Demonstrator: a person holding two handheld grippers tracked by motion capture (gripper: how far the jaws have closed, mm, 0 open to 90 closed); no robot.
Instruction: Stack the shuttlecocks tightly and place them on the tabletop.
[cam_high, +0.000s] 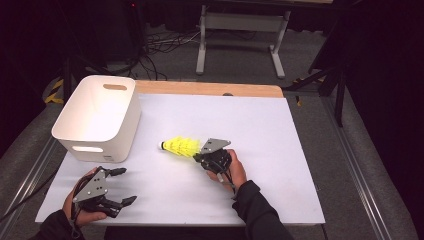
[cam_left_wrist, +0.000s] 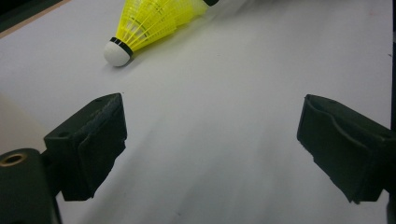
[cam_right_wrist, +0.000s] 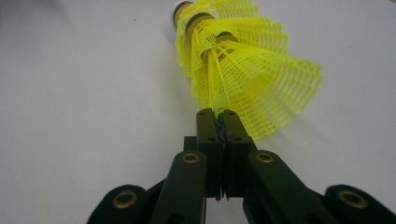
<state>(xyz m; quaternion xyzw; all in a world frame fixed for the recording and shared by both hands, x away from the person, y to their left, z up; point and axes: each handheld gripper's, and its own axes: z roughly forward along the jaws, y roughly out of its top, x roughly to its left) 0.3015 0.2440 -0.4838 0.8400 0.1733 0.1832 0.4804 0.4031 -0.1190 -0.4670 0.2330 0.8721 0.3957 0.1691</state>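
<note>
Right gripper (cam_high: 201, 156): jaws pressed together on the outermost skirt edge of a nested stack of yellow shuttlecocks (cam_high: 181, 146). In the right gripper view the jaws meet with thin mesh between them; how much mesh they hold cannot be judged, because the skirt hides the contact. Left gripper (cam_high: 122, 186): jaws wide apart, holding nothing, resting near the front left of the table.

Scene, largest to smallest:
- White table surface (cam_high: 260, 130): bare apart from the items below.
- White bin (cam_high: 97, 117): upright at the left rear corner, apparently empty, well apart from the stack.
- Shuttlecock stack: lying on its side near the table centre, white cork tip (cam_left_wrist: 116, 51) pointing toward the bin, skirt toward the right gripper.

Hazards:
- Slip. The grip is on flexible mesh at one edge only. Lifting may let the stack sag or pull free.
- Separation. The shuttlecocks are merely nested. A quick swing or tilt with corks downward could shed the inner ones.
- Deformation. A hard clamp may crease the skirt.
</note>
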